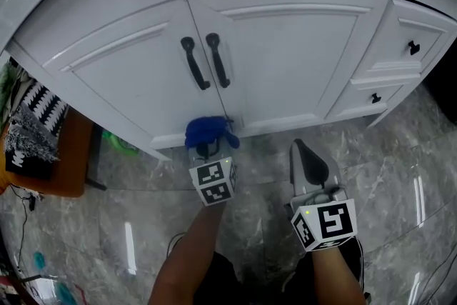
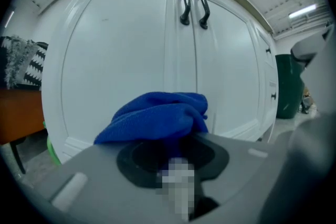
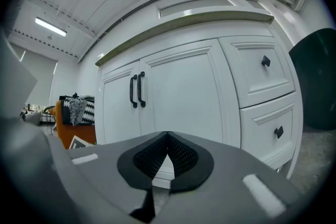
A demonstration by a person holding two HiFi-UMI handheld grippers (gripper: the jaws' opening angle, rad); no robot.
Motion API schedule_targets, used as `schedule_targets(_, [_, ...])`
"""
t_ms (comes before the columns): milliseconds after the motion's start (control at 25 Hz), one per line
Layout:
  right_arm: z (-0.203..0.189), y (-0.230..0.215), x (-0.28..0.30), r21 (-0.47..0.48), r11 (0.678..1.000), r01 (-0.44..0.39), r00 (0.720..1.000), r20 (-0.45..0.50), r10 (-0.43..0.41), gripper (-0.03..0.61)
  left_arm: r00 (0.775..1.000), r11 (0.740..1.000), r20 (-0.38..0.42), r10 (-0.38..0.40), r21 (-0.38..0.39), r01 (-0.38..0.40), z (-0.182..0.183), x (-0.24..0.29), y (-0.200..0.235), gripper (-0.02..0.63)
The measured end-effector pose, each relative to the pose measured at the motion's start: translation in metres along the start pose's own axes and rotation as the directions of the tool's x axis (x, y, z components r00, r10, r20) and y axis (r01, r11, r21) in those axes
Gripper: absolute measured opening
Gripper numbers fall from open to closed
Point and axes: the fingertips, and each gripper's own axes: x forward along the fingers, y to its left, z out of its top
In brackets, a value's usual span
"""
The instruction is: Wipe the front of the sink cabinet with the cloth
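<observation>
The white sink cabinet (image 1: 285,53) has two doors with black handles (image 1: 206,61) and drawers at the right. My left gripper (image 1: 208,146) is shut on a bunched blue cloth (image 1: 207,131), held low against the bottom of the left door near the seam. In the left gripper view the blue cloth (image 2: 157,115) bulges over the jaws in front of the cabinet doors (image 2: 126,60). My right gripper (image 1: 308,166) hangs shut and empty over the floor, short of the cabinet; its view faces the cabinet (image 3: 178,92).
Grey marble floor (image 1: 400,175) lies before the cabinet. An orange stool (image 1: 64,161) with a black-and-white patterned cloth (image 1: 32,121) stands at the left, a green object (image 1: 118,141) beside it. A dark green bin (image 2: 287,84) stands right of the cabinet.
</observation>
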Motion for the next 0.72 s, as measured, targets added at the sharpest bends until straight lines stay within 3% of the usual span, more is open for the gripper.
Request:
schedule_targets(120, [0.002,-0.007,-0.002,0.019,1.0,0.007,1.0,0.006,-0.007,0.0,1.0,0.998,-0.006,0.011,0.062,-0.01,0.004,-0.005,-0.013,0.089])
schedule_targets(240, [0.005,-0.013,-0.004,0.031,0.999,0.013,1.0,0.018,-0.014,0.0,0.998,0.984,0.014,-0.059,0.172,0.055,0.01,-0.002,-0.048,0.083])
schedule_targets(440, [0.01,-0.029,-0.011,0.074,0.996,0.044,0.998,0.038,-0.047,-0.001,0.986,0.958,-0.02,-0.168,0.234,0.168,0.001,0.009,-0.098,0.083])
schedule_targets(720, [0.021,-0.054,-0.024,0.178,0.98,0.093,0.99,0.085,-0.109,0.0,0.973,0.94,-0.048,-0.226,0.252,0.231,-0.011,0.027,-0.139,0.083])
